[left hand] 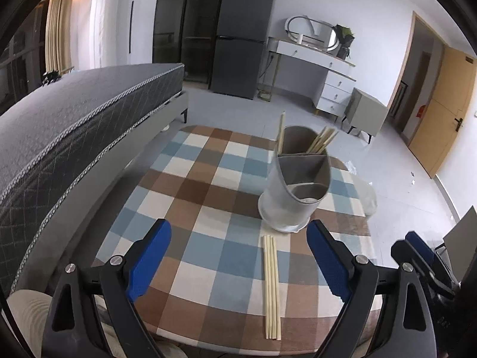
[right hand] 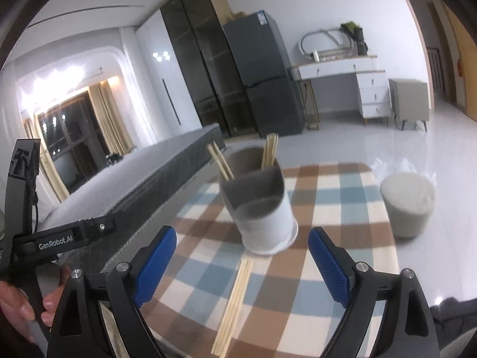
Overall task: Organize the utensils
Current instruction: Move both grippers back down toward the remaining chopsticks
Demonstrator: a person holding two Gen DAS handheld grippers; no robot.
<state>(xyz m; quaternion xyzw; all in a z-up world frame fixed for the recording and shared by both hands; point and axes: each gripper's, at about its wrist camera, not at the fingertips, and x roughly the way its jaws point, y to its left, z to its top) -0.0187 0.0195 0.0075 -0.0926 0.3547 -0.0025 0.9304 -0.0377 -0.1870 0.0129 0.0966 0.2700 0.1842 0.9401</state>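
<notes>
Left gripper (left hand: 238,259) low over near edge of table (left hand: 190,179), blue fingers (left hand: 149,256) spread wide, nothing between them. Right gripper (right hand: 242,264) same: fingers (right hand: 155,264) spread wide, empty, hovering above table (right hand: 328,197). Right gripper also partly seen at far right of left wrist view (left hand: 423,256); left gripper body seen at left of right wrist view, held by a hand (right hand: 18,307).

Bundle of loose chopsticks (left hand: 271,286) flat on checked tablecloth, side by side, running from near table edge toward holder, far ends just short of its base. In right wrist view same bundle (right hand: 234,304) lies diagonally between the fingers, blurred.

Grey utensil holder (left hand: 295,191) upright on table, past the loose chopsticks, divided into compartments. Front compartments: contents unclear. Rear compartment holds more chopsticks (left hand: 320,141) leaning right, plus a single one (left hand: 280,129) standing at left rim. Right wrist view: holder (right hand: 262,205) blurred, chopsticks in holder (right hand: 269,150) sticking up at back, some leaning left.

Bed (left hand: 74,125) just beside table on left. Round grey stool (right hand: 408,203) on floor right of table. Dark fridge (left hand: 241,35), white dresser (left hand: 322,74) against far wall.
</notes>
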